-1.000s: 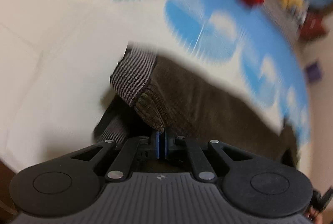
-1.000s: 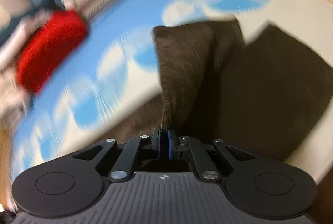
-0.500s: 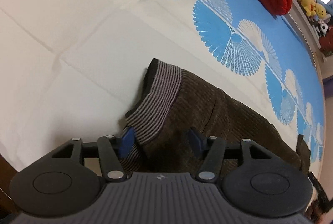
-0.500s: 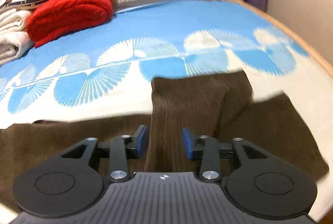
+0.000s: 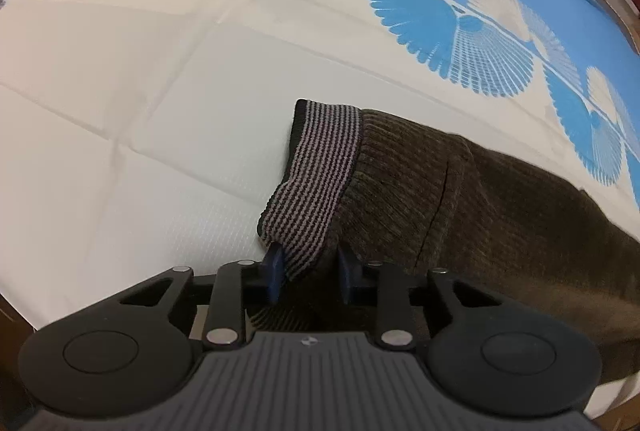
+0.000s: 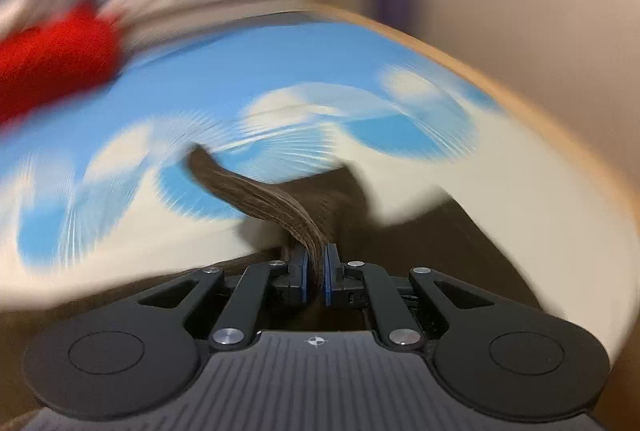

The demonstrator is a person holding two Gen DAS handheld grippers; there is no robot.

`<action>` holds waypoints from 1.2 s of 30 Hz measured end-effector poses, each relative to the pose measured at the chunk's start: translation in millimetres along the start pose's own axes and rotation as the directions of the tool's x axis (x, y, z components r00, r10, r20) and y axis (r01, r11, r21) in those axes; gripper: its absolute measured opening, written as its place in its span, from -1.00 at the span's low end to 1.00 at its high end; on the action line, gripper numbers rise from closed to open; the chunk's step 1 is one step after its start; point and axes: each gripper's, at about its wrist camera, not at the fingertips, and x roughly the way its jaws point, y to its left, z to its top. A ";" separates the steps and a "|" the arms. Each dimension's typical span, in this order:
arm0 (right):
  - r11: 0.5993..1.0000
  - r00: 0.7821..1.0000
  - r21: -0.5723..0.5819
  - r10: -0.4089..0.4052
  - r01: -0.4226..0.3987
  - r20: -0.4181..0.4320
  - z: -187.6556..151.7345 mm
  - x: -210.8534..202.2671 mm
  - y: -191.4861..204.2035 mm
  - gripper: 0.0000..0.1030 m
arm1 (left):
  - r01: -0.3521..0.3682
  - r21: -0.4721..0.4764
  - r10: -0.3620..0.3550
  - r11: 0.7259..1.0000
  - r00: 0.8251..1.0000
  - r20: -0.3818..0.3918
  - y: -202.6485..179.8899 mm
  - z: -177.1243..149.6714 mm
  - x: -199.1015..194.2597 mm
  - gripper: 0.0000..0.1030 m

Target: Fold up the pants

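Brown corduroy pants (image 5: 480, 199) lie on the bed (image 5: 140, 111), on its white part below the blue fan print. Left tongs (image 5: 310, 267) partly open, jaws just closing around the striped waistband (image 5: 316, 183), pads not clearly pressing. Right tongs (image 6: 316, 271) clamped on a lifted fold of the pants (image 6: 256, 199); view blurred

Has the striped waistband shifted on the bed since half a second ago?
Yes. The waistband now lies straighter and flatter against the sheet's seams, as the left gripper closes around its corner.
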 end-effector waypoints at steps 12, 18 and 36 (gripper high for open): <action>0.942 0.989 0.331 -0.006 0.055 -0.148 -18.2 24.3 -123.6 -0.02 | 0.062 -0.109 -0.061 0.992 0.998 0.005 15.3 -1.8 -6.6 -0.03; 0.859 0.974 0.483 -0.073 0.171 -0.216 -10.5 61.9 -150.3 -0.02 | 0.062 -0.166 -0.064 0.984 0.998 -0.011 24.1 1.3 -0.1 0.19; 0.944 0.985 0.312 -0.145 0.110 0.094 27.5 14.6 -141.1 -0.89 | 0.078 0.033 -0.080 0.996 0.994 0.074 5.2 -15.0 -36.2 -0.57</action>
